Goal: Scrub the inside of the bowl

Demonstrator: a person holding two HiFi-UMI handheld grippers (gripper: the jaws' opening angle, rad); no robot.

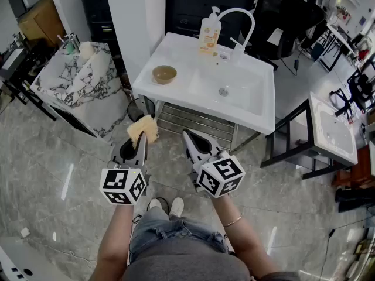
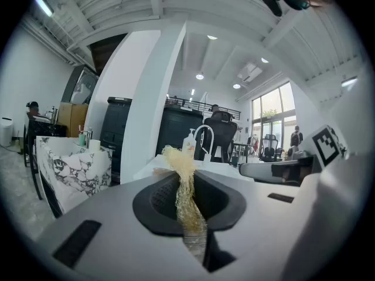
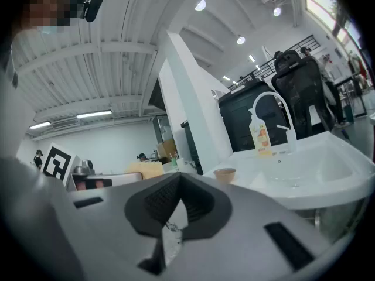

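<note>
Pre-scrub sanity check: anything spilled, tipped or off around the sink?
Nothing stands out. The bowl sits upright on the sink top, the soap bottle stands upright behind it, and the left gripper clamps the scrubber.

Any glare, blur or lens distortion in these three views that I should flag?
Head view: sharp and evenly lit, with streaks of glare on the glossy floor. Left gripper view: heavy fisheye inside a dark round border; the scrubber in the jaws is slightly soft. Right gripper view: same fisheye, bright ceiling lamps, a mosaic patch at top left.
</note>
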